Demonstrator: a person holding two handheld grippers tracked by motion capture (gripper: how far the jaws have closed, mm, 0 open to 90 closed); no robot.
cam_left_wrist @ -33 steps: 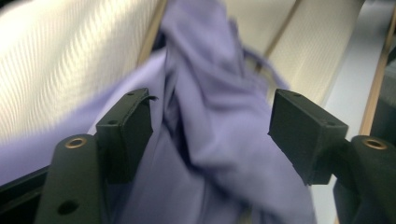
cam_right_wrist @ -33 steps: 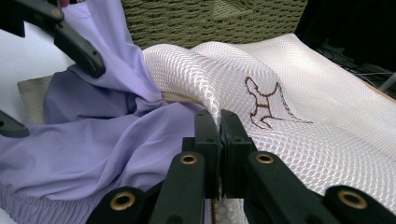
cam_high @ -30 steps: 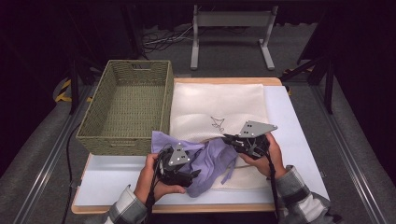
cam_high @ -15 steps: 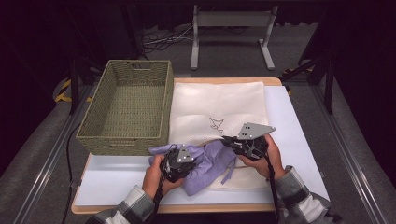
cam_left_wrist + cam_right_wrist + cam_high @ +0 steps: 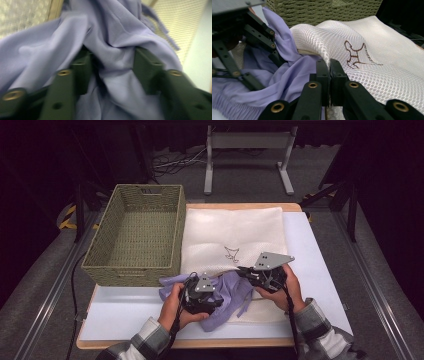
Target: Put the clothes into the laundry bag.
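A lavender cloth (image 5: pixel 236 292) lies bunched at the near edge of a white mesh bag (image 5: pixel 232 227) with a small brown emblem. My left gripper (image 5: pixel 216 296) is pushed into the cloth. In the left gripper view its jaws stand apart, having just been opening, with a loose fold of cloth (image 5: pixel 112 30) between the left gripper's (image 5: pixel 112 60) pads. My right gripper (image 5: pixel 246 272) is shut on the bag's near edge. The right gripper view shows the mesh (image 5: pixel 367 50) pinched in the right gripper (image 5: pixel 329 65) and lifted into a ridge, with cloth (image 5: pixel 287 77) beneath it.
An empty woven green basket (image 5: pixel 130 275) stands at the left, touching the bag's side. Everything rests on a white mat (image 5: pixel 125 312) over a wooden table. A metal stand (image 5: pixel 247 150) is on the floor beyond the far edge.
My left hand has moved right and slightly down, pushing the lavender cloth closer to the bag's lifted edge. The right hand has held still on the mesh.
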